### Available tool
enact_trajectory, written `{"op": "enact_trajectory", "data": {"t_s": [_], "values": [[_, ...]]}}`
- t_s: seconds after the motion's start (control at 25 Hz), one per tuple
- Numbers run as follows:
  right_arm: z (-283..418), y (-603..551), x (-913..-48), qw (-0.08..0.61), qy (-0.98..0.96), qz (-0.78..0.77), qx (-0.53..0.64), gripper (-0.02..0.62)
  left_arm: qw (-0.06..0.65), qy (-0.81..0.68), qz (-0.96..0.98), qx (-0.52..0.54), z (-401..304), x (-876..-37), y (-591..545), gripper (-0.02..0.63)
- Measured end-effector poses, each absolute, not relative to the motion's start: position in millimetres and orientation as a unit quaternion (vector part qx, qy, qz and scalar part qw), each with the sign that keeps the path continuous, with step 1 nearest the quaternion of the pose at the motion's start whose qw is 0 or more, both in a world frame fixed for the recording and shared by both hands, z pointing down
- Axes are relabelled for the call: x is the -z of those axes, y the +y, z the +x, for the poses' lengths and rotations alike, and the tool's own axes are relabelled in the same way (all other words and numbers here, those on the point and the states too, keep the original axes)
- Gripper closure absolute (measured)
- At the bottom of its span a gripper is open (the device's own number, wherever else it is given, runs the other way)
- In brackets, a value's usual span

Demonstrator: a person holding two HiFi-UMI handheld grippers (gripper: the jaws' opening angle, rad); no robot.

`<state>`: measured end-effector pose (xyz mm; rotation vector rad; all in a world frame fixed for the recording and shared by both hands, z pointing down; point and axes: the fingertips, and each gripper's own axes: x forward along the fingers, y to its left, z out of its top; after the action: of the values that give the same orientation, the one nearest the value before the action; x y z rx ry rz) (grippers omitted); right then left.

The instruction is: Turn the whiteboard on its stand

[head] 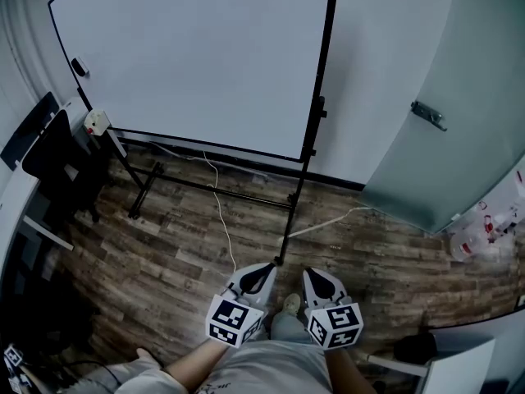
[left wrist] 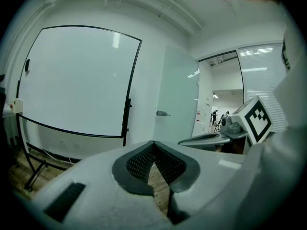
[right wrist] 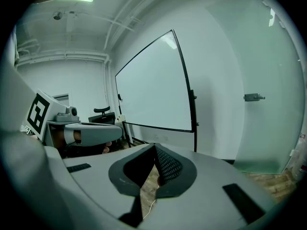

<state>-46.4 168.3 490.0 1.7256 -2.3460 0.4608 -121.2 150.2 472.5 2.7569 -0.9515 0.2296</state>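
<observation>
Held low, close to the body and side by side: left gripper (head: 264, 273) and right gripper (head: 316, 277), each pressed together on nothing, tips pointing out over the wooden floor (head: 164, 245). Well apart from both, ahead and up to the left: whiteboard (head: 197, 56), upright near the wall, hung between the black posts of its stand (head: 316, 113). Probably stiff and broad yet light for its size, smooth and slippery across the white face, so no pinching there. Better taken at the thin black frame edge, at the near side or the bottom rim, then swung gently about the pivots. Worth minding: a possibly tippy stand on slim feet, and a white cable (head: 220, 212) trailing across the floor beneath.
</observation>
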Motion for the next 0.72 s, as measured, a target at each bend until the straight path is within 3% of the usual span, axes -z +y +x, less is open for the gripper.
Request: {"op": "enact_trajectory", "data": {"t_s": [0.72], "values": [[10.3,23.3,-481.0,0.078,-0.808,0.567,-0.14,0.588,0.095,-0.337,0.933,-0.08,-67.8,-465.1,20.4,0.595]]}}
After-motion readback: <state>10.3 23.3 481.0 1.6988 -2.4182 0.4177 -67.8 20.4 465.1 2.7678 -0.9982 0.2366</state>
